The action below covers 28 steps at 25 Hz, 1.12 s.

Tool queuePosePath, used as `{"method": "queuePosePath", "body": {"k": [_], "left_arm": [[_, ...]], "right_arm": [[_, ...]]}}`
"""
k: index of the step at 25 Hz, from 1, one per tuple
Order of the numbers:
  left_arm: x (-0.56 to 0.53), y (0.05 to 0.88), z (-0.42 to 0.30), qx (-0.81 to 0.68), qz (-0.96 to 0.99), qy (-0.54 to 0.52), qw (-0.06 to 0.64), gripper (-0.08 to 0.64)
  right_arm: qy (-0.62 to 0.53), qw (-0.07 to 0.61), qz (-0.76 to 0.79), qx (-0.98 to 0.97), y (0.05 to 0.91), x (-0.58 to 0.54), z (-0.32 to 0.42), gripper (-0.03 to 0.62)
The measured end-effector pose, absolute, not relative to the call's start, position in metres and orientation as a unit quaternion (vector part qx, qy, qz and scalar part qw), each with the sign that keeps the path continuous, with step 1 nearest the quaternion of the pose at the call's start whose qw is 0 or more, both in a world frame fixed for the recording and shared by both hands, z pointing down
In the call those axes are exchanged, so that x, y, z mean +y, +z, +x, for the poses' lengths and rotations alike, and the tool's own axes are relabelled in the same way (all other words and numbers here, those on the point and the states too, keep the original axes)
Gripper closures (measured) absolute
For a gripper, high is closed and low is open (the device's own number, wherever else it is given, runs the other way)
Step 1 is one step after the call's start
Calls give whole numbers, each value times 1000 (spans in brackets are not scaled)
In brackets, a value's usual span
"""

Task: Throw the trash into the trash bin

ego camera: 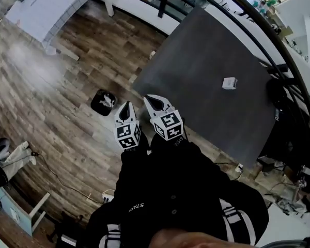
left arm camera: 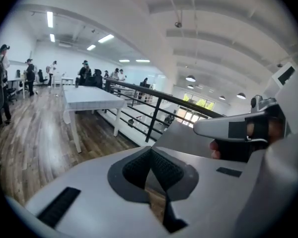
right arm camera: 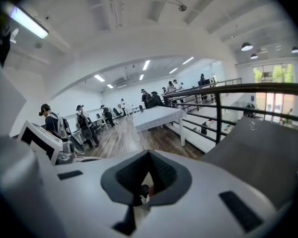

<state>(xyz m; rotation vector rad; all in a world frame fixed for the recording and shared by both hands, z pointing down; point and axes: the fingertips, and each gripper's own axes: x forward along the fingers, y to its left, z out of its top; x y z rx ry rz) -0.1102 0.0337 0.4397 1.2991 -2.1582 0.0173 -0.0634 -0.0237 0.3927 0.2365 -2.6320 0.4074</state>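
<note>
A small white crumpled piece of trash [ego camera: 229,83] lies on the dark grey table [ego camera: 196,61], toward its right side. On the wooden floor left of the table stands a black trash bin [ego camera: 103,102] with something white inside. Both grippers are held close to the person's body, between bin and table, well short of the trash. My left gripper [ego camera: 127,106] is shut with nothing in it, its pads meeting in the left gripper view [left arm camera: 151,152]. My right gripper [ego camera: 154,100] is also shut and empty [right arm camera: 149,155]. Both point level across the room, so neither gripper view shows the trash or bin.
A black railing [ego camera: 258,40] runs along the table's far and right sides. A white table [left arm camera: 89,95] stands farther off on the wooden floor, with several people beyond it. Cables and a power strip [ego camera: 107,196] lie on the floor near the person's feet.
</note>
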Motion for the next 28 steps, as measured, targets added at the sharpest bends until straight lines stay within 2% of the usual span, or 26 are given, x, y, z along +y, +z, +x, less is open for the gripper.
{"method": "queuePosePath", "body": {"k": [17, 28], "left_arm": [[-181, 320, 124, -674, 713, 38, 187, 560], [-254, 260, 303, -587, 799, 24, 125, 560]], "right_arm": [[126, 120, 367, -914, 286, -204, 211, 577], [112, 73, 506, -852, 243, -253, 401, 577]]}}
